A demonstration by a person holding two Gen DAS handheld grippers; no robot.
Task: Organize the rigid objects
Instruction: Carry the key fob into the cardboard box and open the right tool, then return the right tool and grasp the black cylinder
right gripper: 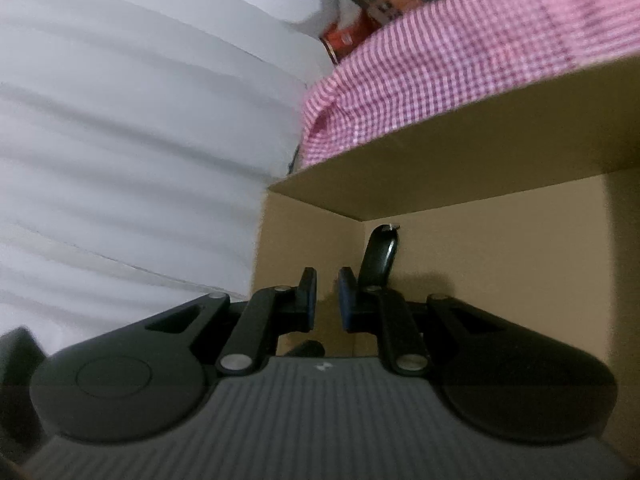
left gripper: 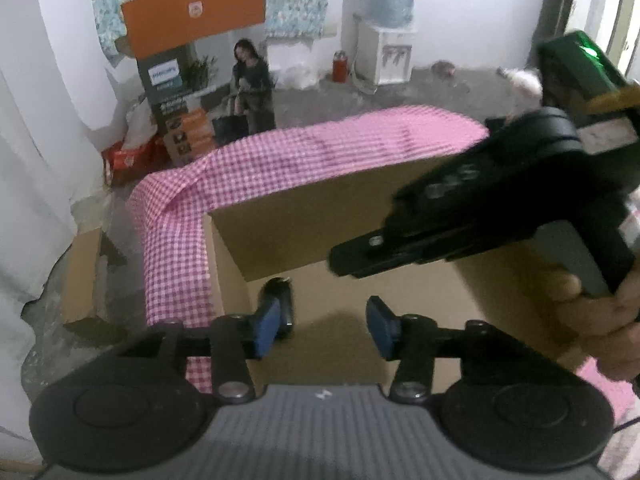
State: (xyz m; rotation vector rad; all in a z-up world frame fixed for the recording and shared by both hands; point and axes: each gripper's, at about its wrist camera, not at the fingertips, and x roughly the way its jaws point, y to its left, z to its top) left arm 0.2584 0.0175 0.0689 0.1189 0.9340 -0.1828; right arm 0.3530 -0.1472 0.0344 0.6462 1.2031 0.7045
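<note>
An open cardboard box (left gripper: 280,232) has a pink checked cloth (left gripper: 280,156) draped over its rim. A black oblong object (left gripper: 280,296) lies in the box's far left corner; it also shows in the right wrist view (right gripper: 380,256), leaning in the corner. My left gripper (left gripper: 324,326) is open and empty above the box floor, beside the black object. My right gripper (right gripper: 325,296) has its blue pads a narrow gap apart with nothing between them, inside the box just short of the object. In the left wrist view the right gripper (left gripper: 360,258) reaches in from the right.
Orange and dark product boxes (left gripper: 180,80), a water dispenser (left gripper: 386,40) and a red flask (left gripper: 339,66) stand by the far wall. A flat cardboard piece (left gripper: 84,276) lies on the floor left of the box. White fabric (right gripper: 140,140) fills the left of the right wrist view.
</note>
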